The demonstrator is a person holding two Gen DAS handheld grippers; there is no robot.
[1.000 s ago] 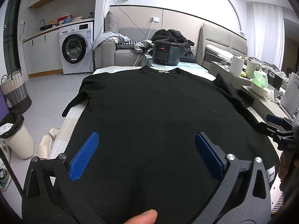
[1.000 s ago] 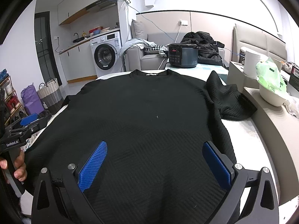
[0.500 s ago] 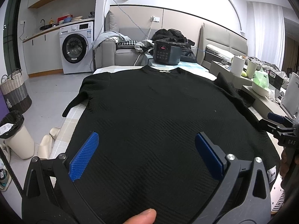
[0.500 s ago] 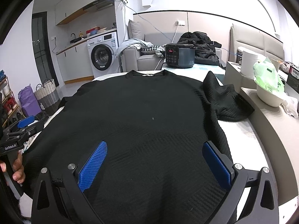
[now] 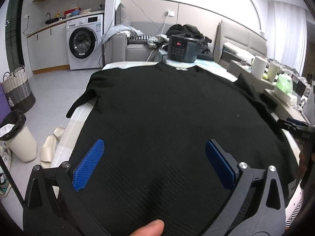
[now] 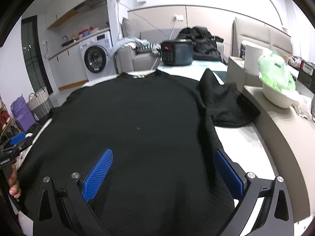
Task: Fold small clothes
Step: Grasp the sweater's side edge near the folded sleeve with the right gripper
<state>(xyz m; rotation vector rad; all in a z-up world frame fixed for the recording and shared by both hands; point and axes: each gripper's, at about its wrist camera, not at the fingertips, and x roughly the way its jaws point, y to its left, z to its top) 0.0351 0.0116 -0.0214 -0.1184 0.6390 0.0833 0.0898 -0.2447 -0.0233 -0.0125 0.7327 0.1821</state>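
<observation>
black sweater [image 5: 167, 118] lies flat on table [image 6: 242, 139], spread ahead of and beneath both claws. left claw [image 5: 155, 163] jaws wide apart, holding nothing. right claw [image 6: 163, 171] likewise wide, empty.

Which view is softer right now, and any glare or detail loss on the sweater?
Right wrist view: slight motion blur, soft edges on the cooker and washing machine. Left wrist view: sharper, weave of the black sweater readable near the gripper, window blown out. Both: strong fisheye bending and dark corner vignette.
</observation>
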